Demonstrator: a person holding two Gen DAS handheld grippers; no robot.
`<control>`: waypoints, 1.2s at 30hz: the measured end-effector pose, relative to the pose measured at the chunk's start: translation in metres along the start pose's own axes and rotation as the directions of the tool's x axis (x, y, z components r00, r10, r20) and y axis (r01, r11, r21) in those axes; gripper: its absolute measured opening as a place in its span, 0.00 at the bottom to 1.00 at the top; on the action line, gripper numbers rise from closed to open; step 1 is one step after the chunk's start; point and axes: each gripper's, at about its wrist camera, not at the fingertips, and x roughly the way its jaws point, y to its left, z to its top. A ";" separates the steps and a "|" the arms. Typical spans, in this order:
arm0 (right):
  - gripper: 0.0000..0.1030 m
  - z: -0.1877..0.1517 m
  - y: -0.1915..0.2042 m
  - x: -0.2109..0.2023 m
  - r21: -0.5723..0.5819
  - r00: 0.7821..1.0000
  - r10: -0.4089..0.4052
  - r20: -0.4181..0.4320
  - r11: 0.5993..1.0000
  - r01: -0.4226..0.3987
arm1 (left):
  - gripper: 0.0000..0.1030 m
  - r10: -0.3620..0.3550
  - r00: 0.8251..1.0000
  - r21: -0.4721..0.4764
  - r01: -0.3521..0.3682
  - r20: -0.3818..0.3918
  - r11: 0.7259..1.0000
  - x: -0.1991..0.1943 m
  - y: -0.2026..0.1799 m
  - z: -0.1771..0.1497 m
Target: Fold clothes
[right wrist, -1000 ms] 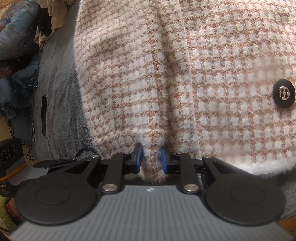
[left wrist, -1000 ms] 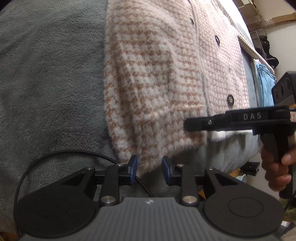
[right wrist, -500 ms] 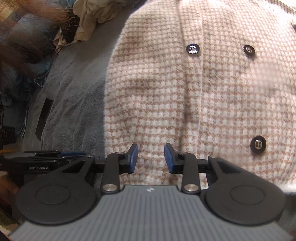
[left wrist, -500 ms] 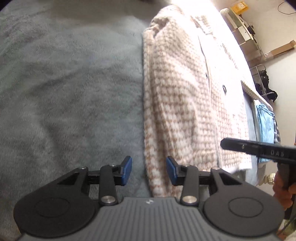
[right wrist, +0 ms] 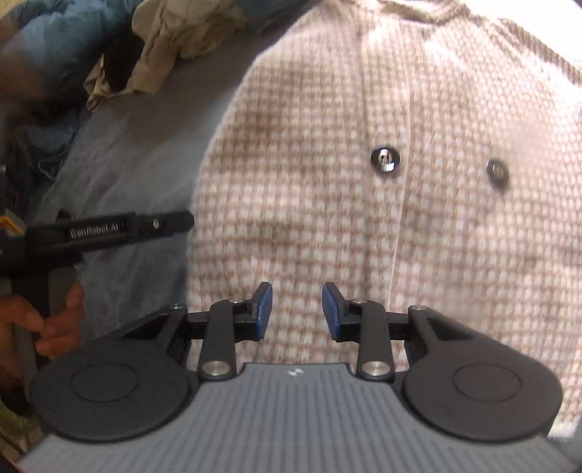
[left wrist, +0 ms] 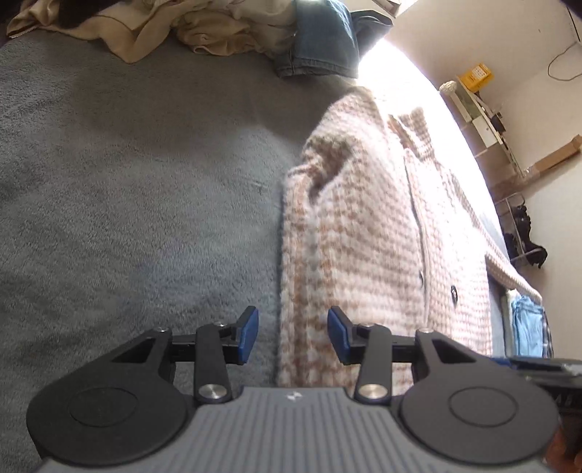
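Observation:
A pink-and-tan houndstooth knit cardigan [left wrist: 363, 236] lies buttoned on a grey fleece blanket [left wrist: 127, 200], its left side folded in to a straight edge. My left gripper [left wrist: 293, 336] hovers open over that folded edge, with nothing pressed between its blue pads. In the right wrist view the cardigan [right wrist: 327, 200] fills the frame, dark buttons [right wrist: 385, 160] down its front. My right gripper [right wrist: 296, 313] stands open above the cardigan's lower front, holding nothing. The left gripper's body [right wrist: 109, 229] shows at the left, held by a hand [right wrist: 54, 320].
A heap of beige clothes [left wrist: 163, 29] and folded jeans [left wrist: 320, 36] lies at the blanket's far edge. Blue folded garments [left wrist: 527, 324] sit past the cardigan on the right. Shelves [left wrist: 483, 120] stand by the wall. Bare grey blanket [right wrist: 138, 145] spreads left of the cardigan.
Both grippers have let go of the cardigan's lower edge and their jaws have widened. The right one has lifted away; the left one has swung left along the folded edge.

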 end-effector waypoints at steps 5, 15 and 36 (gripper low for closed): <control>0.30 0.072 0.014 0.014 -0.050 0.995 0.032 0.091 0.998 -0.028 | 0.41 -0.064 0.997 0.058 0.066 -0.036 0.996 0.016 -0.013 0.011; 0.30 0.117 0.042 0.051 -0.162 0.997 0.030 0.066 0.987 -0.019 | 0.38 -0.142 0.990 -0.102 0.140 -0.010 0.985 0.030 0.001 0.046; 0.14 0.142 0.032 0.104 -0.128 0.978 0.015 -0.208 0.991 -0.042 | 0.39 -0.330 0.944 -0.121 0.331 0.028 0.936 0.036 0.018 0.042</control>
